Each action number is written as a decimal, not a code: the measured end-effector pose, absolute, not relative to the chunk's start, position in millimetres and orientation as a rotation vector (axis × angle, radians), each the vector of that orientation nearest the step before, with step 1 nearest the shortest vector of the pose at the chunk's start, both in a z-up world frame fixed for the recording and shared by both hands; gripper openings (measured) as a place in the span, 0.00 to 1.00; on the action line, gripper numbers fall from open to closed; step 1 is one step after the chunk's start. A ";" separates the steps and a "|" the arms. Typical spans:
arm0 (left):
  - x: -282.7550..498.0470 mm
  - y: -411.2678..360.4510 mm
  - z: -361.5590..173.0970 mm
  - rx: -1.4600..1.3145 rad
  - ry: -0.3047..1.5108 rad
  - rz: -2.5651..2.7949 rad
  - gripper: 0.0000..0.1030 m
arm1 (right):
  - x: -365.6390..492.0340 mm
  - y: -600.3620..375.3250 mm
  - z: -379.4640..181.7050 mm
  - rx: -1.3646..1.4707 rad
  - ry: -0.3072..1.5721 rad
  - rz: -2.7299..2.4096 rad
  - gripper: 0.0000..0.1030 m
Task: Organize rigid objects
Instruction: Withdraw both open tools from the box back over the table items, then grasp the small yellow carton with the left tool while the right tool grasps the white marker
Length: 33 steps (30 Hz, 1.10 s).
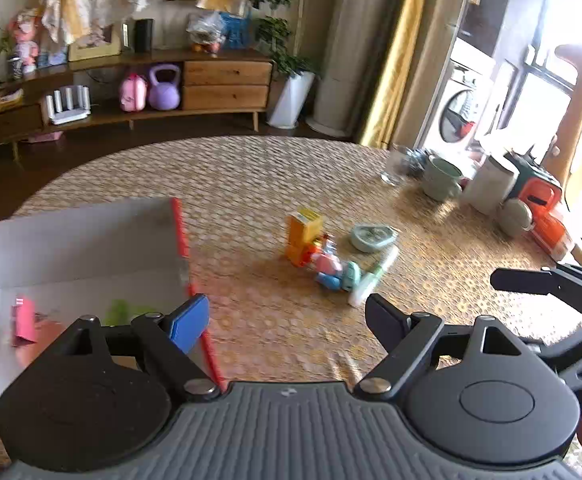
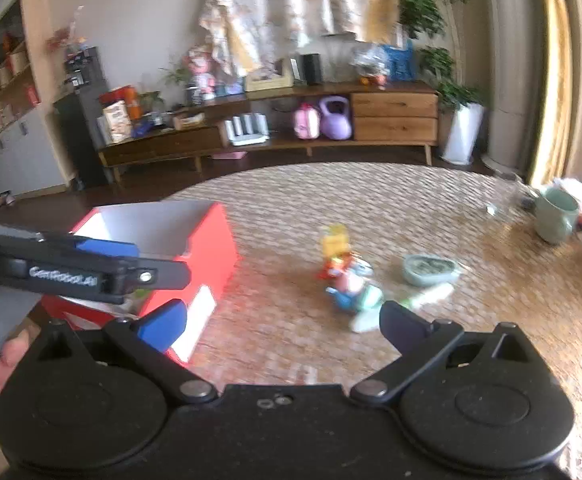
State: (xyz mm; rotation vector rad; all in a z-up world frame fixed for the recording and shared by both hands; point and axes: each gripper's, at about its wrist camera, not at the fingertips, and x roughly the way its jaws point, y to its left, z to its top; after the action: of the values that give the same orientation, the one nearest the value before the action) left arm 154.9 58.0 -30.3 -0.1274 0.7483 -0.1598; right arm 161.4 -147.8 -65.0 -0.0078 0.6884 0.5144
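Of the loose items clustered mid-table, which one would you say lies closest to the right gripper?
The white-and-green marker, lying flat just beyond the open right gripper; the toys and the shallow dish sit farther back.

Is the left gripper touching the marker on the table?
Apart. In the left wrist view the left gripper stands open and empty, with bare tablecloth between its fingers; the marker lies just beyond the right fingertip, a gap showing.

Bare tablecloth (image 1: 251,184) lies open between the red box (image 2: 211,264) and toy cluster (image 1: 323,256).
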 end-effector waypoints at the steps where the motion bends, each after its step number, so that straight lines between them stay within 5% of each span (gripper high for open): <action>1: 157.8 52.6 -32.6 -0.126 0.753 -0.168 0.83 | 164.3 -154.5 -67.1 -0.002 0.693 0.500 0.99; 5: 168.8 35.4 -43.1 -0.125 0.749 -0.175 0.85 | 176.7 -176.4 -76.9 0.017 0.713 0.449 0.99; 8: 181.8 26.6 -48.8 -0.128 0.745 -0.158 0.97 | 185.0 -187.6 -85.1 0.026 0.725 0.421 0.99; 29: 303.7 8.0 -83.8 -0.222 0.782 0.012 0.97 | 287.8 -197.1 -152.3 0.058 0.830 0.266 0.95; 33: 323.4 1.8 -94.0 -0.194 0.794 0.062 0.97 | 307.9 -189.2 -165.6 0.080 0.855 0.231 0.87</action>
State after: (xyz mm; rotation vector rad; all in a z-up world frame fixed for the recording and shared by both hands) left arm 323.4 1.8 -94.0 -0.1940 0.7938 0.0618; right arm 307.9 -189.2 -165.6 0.0800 0.8553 0.2311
